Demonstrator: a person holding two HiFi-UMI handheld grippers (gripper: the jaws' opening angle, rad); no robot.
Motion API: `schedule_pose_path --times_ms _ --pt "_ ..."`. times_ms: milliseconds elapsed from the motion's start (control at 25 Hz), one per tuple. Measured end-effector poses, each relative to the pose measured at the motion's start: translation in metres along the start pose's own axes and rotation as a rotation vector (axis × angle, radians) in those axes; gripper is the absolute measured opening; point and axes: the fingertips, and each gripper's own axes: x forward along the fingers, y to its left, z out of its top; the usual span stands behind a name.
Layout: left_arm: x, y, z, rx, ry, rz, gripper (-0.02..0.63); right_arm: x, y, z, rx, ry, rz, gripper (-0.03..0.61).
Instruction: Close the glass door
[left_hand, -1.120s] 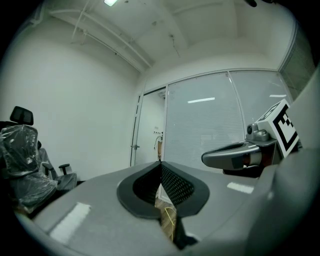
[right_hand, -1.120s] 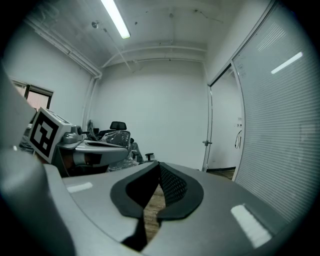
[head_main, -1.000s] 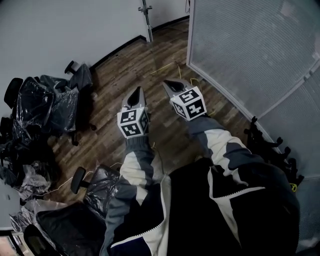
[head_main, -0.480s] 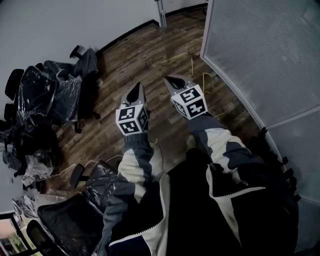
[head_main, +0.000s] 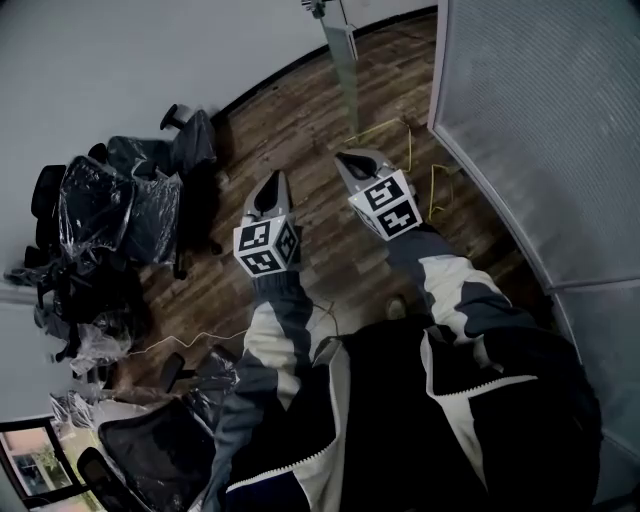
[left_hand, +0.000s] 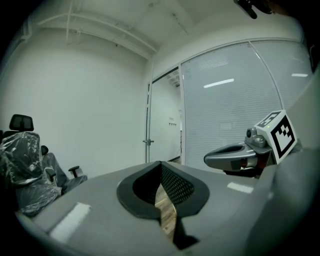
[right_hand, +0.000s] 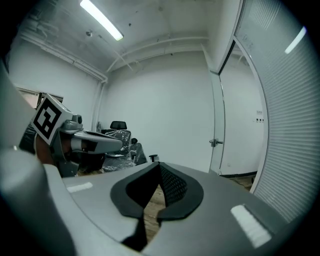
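The glass door stands open at the far end of the wood floor, edge-on in the head view. In the left gripper view the glass door shows its metal handle; in the right gripper view the same handle is on the glass door. My left gripper and right gripper are held side by side in the air, pointing toward the door and well short of it. Both are shut with nothing between the jaws, as the left gripper and right gripper views show.
A frosted glass partition runs along the right side. Plastic-wrapped office chairs crowd the left wall, with more chairs near my left side. Yellow cable lies on the floor by the partition's foot.
Both grippers have travelled forward together with the person toward the door. The door and partition edge now sit closer and further right in the head view. Both jaws stayed shut.
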Motion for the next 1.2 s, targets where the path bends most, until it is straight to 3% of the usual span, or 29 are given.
schedule_pose_path --times_ms 200,440,680,1000,1200 --pt "0.034 0.003 0.003 -0.002 0.012 -0.002 0.000 0.024 -0.027 -0.006 0.014 0.027 0.013 0.005" --pt "0.072 0.041 0.002 -0.033 -0.005 0.006 0.000 0.073 -0.034 -0.001 -0.019 0.048 0.029 0.005" --pt "0.128 0.106 0.014 -0.034 -0.038 -0.024 0.000 0.147 -0.054 0.014 -0.041 0.055 -0.013 0.005" --pt "0.196 0.200 0.042 0.027 -0.052 -0.114 0.000 0.263 -0.060 0.067 -0.043 0.037 -0.084 0.005" --pt "0.224 0.240 0.044 -0.004 -0.047 -0.125 0.000 0.305 -0.072 0.077 -0.035 0.047 -0.113 0.005"
